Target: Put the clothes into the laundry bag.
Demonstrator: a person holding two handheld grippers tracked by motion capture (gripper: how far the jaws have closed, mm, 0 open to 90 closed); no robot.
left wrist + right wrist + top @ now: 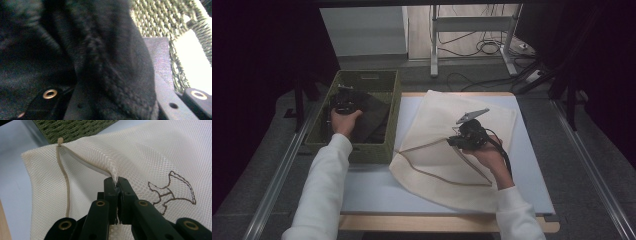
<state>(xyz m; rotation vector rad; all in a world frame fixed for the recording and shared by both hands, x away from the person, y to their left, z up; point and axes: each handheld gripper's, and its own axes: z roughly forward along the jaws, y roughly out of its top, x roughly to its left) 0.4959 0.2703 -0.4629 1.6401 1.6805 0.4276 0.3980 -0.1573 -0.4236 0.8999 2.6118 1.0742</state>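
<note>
While R gripper (pixel 117 183) pinches mesh bag (pixel 462 150) at zipper edge, jaws clamped on fabric, I read bag as light, floppy, prob snag-prone; best hold = that hem by zipper (pixel 63 177). Bag lies flat on table (pixel 532 165), long axis diagonal, opening toward basket (pixel 362 152). L gripper (pixel 344 102) in basket, black cloth (pixel 105 62) between jaws; grip can't tell. Cloth soft, thick.
</note>
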